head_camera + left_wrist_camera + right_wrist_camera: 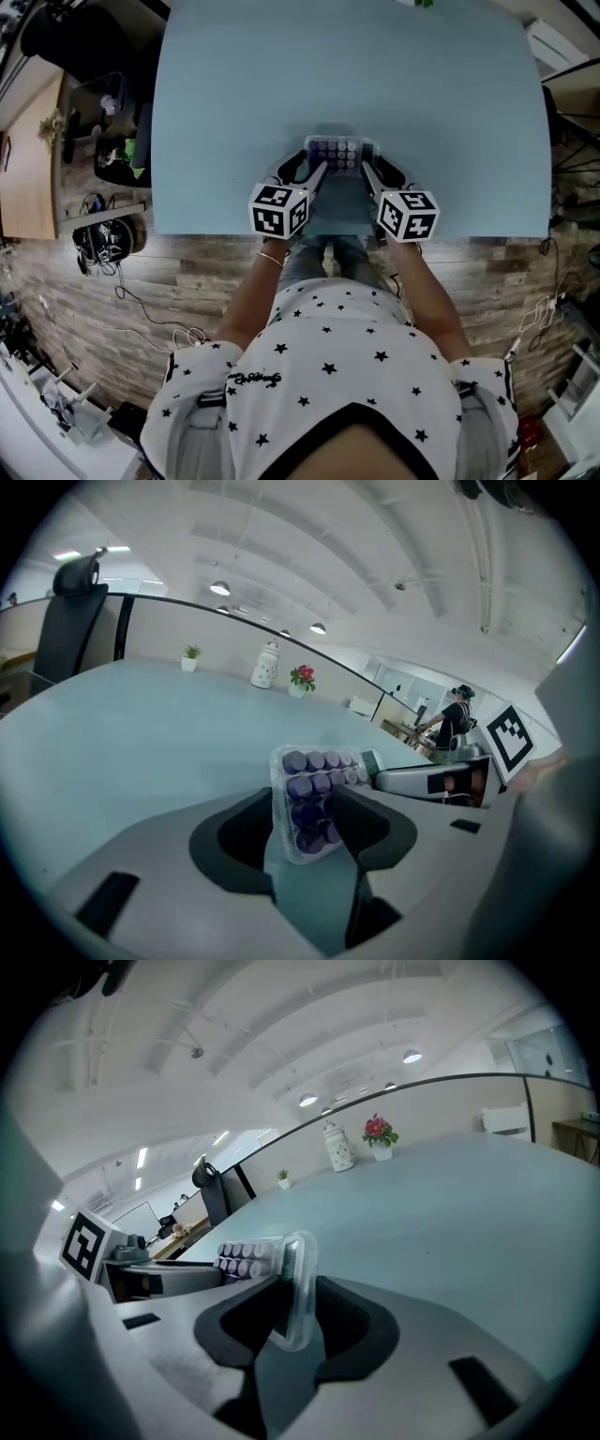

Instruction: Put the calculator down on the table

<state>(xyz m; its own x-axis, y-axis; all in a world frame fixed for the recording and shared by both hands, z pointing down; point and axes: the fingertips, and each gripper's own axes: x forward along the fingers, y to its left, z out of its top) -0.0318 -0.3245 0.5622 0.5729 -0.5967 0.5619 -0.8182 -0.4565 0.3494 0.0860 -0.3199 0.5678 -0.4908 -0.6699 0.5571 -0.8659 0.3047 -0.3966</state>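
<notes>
At near edge of table [375, 75], clear-cased calc [336, 152], round purple keys [309, 785]

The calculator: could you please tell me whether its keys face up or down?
Face up: in the head view the calculator shows its purple keys to the camera overhead, above the table.

Far edge of desk [112, 733], left to right: small green potted plant [191, 655], white jar [266, 666], red-flowered pot [302, 679]. Black office chair [75, 611] off the far-left corner. Wood-plank floor [56, 309]; black cable bundle [111, 240] lies beside the left edge.
</notes>
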